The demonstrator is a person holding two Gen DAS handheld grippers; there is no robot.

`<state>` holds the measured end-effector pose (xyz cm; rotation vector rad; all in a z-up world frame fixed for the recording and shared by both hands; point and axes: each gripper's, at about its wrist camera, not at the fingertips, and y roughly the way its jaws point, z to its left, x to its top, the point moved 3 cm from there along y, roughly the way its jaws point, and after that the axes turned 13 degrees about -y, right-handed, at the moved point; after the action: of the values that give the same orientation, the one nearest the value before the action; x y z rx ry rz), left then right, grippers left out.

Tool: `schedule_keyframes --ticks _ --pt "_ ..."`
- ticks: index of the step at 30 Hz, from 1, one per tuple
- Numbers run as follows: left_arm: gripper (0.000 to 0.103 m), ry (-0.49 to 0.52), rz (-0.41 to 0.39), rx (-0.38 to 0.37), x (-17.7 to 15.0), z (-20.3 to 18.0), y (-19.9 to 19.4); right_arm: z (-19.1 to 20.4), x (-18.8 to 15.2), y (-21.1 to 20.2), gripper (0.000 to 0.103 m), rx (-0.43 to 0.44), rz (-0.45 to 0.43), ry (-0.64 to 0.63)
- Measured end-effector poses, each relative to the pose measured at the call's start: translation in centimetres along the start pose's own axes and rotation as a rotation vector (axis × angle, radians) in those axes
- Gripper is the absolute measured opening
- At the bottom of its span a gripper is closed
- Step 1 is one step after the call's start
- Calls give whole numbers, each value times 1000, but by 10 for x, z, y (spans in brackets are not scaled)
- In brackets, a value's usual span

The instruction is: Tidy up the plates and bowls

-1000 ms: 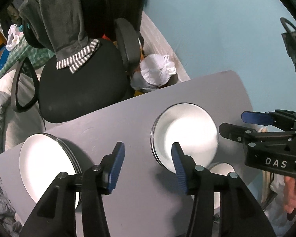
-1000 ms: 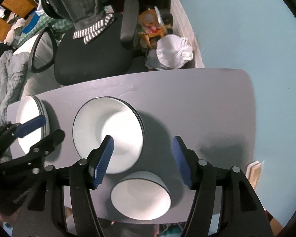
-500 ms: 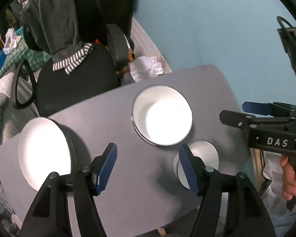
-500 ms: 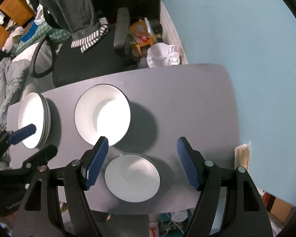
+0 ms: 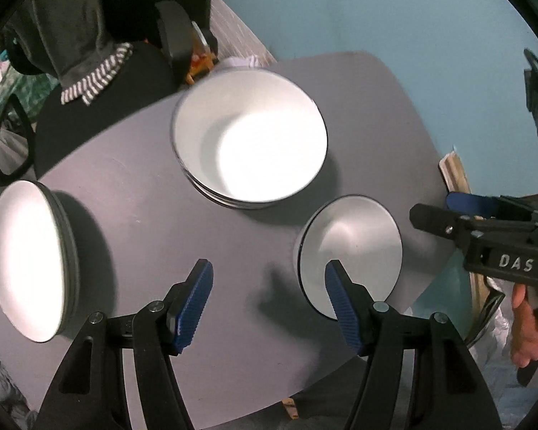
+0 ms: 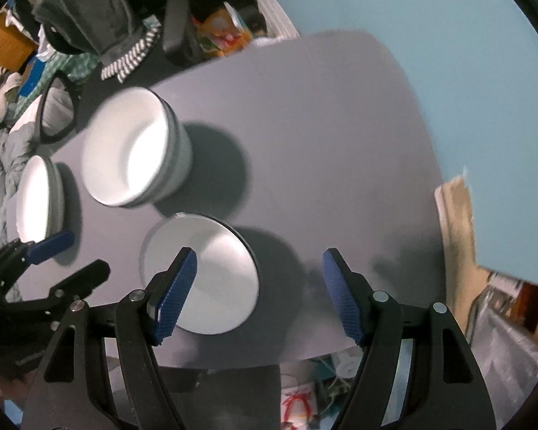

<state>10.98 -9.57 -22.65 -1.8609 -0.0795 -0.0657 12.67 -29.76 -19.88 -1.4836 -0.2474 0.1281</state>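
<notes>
A grey table (image 5: 143, 215) holds three groups of white dishes. A stack of bowls (image 5: 251, 139) stands in the middle; it also shows in the right wrist view (image 6: 132, 154). A stack of plates (image 5: 28, 258) sits at the left edge, and shows in the right wrist view (image 6: 37, 197). A single white bowl (image 5: 355, 247) sits near the front edge, and shows in the right wrist view (image 6: 204, 268). My left gripper (image 5: 269, 301) is open and empty above the table. My right gripper (image 6: 256, 294) is open and empty above the single bowl's right side.
A black office chair (image 5: 100, 82) draped with grey clothes stands behind the table. A light blue wall (image 5: 376, 10) is on the right. Bedding (image 6: 0, 154) lies at the far left. Clutter and bags lie on the floor under the table's front edge (image 6: 305, 394).
Both grippers have dropped closer to the table and swung right; the dishes look larger. The jaws stay open and empty. No dish has moved.
</notes>
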Motion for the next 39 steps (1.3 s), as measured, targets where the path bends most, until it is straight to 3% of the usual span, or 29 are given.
schedule_keyframes --ticks 9,19,28,30,33,36,39 --pt "66 26 47 5 -9 -8 34 -20 -23 38 72 49 16 86" --pt "66 -3 89 5 -13 -10 67 -18 -35 60 72 89 6 96" --pt "66 -41 85 -19 -13 -10 76 -10 -36 75 47 109 25 76" --pt "61 -46 88 -27 -11 -8 78 -9 -37 74 42 108 18 83" --pt "44 -52 108 -17 -12 -8 82 -9 -40 71 32 123 15 89" --pt "32 -63 118 -11 -12 -7 85 -7 -42 70 14 154 19 87" --pt "16 -68 132 -55 -11 -9 86 3 -35 69 9 144 19 71"
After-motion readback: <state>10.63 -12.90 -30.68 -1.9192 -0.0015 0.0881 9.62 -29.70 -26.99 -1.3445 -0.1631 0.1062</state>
